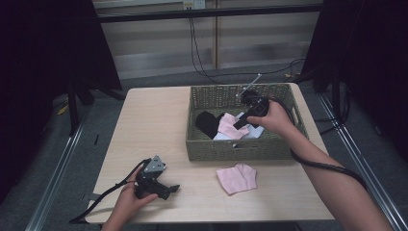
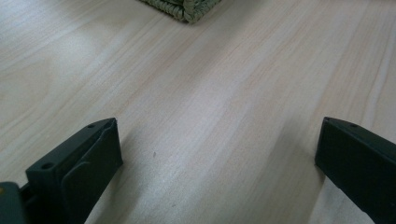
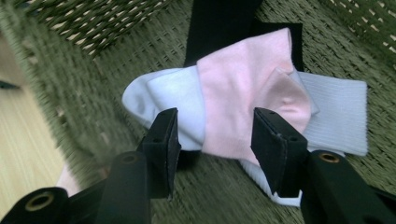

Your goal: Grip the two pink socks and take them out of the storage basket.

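Observation:
A woven green basket (image 1: 202, 149) stands on the table's right half and holds a pink sock (image 1: 227, 126), a black sock (image 1: 207, 122) and white socks (image 1: 250, 135). My right gripper (image 1: 239, 124) reaches into the basket, open, its jaws on either side of the pink sock (image 3: 238, 107), which lies over the white socks (image 3: 336, 116) and the black sock (image 3: 219, 23). Another pink sock (image 1: 236, 177) lies flat on the table in front of the basket. My left gripper (image 1: 171, 190) rests near the table's front left, open over bare wood (image 2: 219, 149).
The light wooden table (image 1: 144, 125) has bare room on its left half. The basket's corner (image 2: 187, 9) shows far ahead of the left gripper. Cables trail from both grippers; dark stands and floor rails flank the table.

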Available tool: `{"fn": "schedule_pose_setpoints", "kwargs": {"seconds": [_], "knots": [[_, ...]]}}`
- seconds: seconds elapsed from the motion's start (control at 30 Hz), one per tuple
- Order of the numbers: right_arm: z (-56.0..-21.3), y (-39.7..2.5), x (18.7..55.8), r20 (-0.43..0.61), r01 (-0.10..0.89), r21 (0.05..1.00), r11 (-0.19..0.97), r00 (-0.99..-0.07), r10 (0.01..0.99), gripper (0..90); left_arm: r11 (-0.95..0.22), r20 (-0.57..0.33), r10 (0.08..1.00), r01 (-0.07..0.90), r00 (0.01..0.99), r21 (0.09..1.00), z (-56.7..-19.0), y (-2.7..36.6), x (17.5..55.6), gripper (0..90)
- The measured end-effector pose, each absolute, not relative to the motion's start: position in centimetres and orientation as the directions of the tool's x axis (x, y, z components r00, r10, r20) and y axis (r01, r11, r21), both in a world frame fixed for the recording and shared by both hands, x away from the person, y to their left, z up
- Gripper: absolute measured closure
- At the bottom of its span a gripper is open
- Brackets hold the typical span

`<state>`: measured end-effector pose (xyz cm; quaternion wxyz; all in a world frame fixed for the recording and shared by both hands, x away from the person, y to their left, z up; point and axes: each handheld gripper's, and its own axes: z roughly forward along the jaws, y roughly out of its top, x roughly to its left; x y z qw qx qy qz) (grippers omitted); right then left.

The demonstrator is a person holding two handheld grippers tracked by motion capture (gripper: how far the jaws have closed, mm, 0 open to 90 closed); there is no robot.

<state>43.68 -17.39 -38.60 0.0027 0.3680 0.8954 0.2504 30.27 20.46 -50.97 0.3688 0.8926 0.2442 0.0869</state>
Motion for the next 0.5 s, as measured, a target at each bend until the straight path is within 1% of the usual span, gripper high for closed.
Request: {"fn": "schedule_pose_setpoints", "kwargs": {"seconds": [0.1, 0.17, 0.5], "knots": [[-39.5, -17.1, 44.4, 0.170, 0.672, 0.439, 0.596, -0.714, 0.679, 49.1, -0.607, -0.027, 0.500, 0.372, 0.866, 0.703, -51.0, 20.5, 30.3, 0.0], [-40.2, -17.0, 44.9, 0.168, 0.676, 0.434, 0.596, -0.710, 0.684, 49.2, -0.604, -0.032, 0.503, 0.378, 0.864, 0.701, -51.0, 20.4, 30.2, 0.0], [-42.6, -16.1, 47.0, 0.154, 0.710, 0.414, 0.569, -0.671, 0.725, 55.2, -0.606, -0.032, 0.501, 0.377, 0.865, 0.701, -51.0, 20.4, 30.2, 0.0]]}}
